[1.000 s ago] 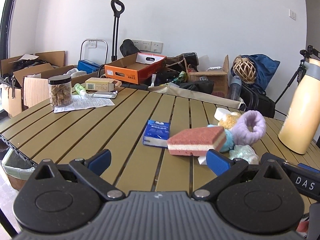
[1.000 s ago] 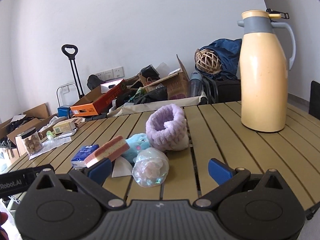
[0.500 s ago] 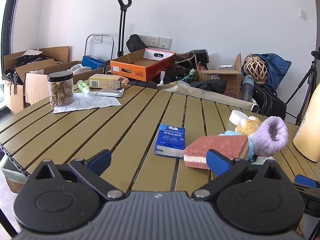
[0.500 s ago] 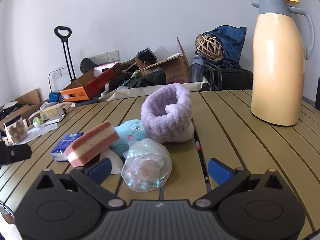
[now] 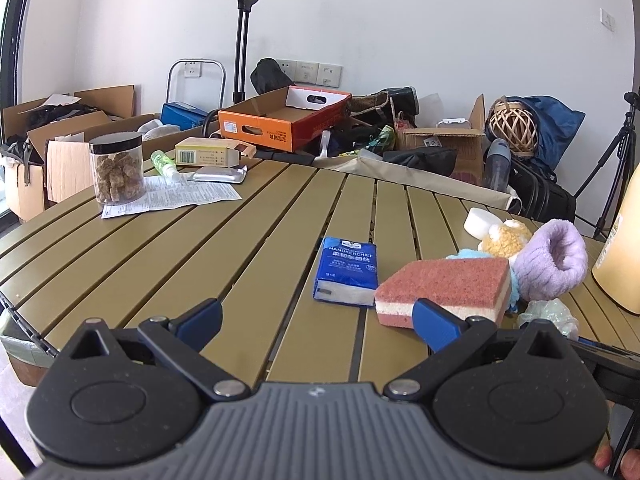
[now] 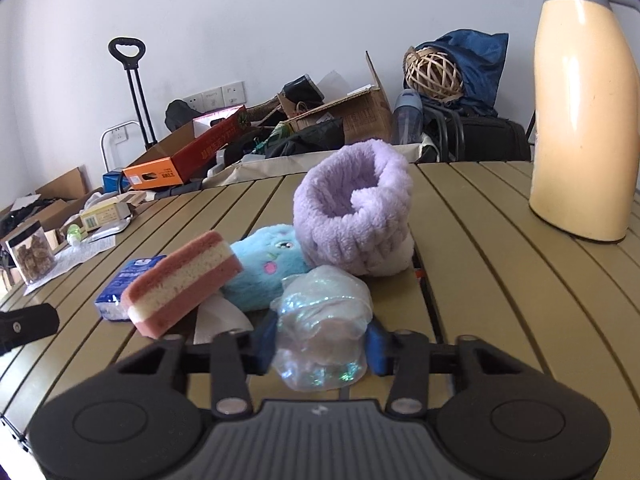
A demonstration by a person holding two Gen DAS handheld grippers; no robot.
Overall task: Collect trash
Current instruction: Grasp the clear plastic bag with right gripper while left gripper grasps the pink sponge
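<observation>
A crumpled clear plastic wrapper (image 6: pixel 322 324) lies on the slatted table. My right gripper (image 6: pixel 322 346) has closed on it, a blue pad pressing each side. The wrapper also shows in the left wrist view (image 5: pixel 550 314) at far right. A crumpled white tissue (image 6: pixel 220 318) lies under a pink sponge (image 6: pixel 182 280). My left gripper (image 5: pixel 316 324) is open and empty over the table's near edge, left of the sponge (image 5: pixel 444 290) and in front of a blue tissue pack (image 5: pixel 348 274).
A purple fleece band (image 6: pixel 354 206), a blue plush toy (image 6: pixel 266 264) and a cream thermos (image 6: pixel 582 120) stand near the wrapper. A jar (image 5: pixel 116 168), a paper sheet (image 5: pixel 172 198) and a yellow box (image 5: pixel 208 152) sit far left. Boxes and bags crowd the floor behind.
My right gripper moved forward to the plastic wrapper and its jaws closed on it. The left gripper shifted left, staying open.
</observation>
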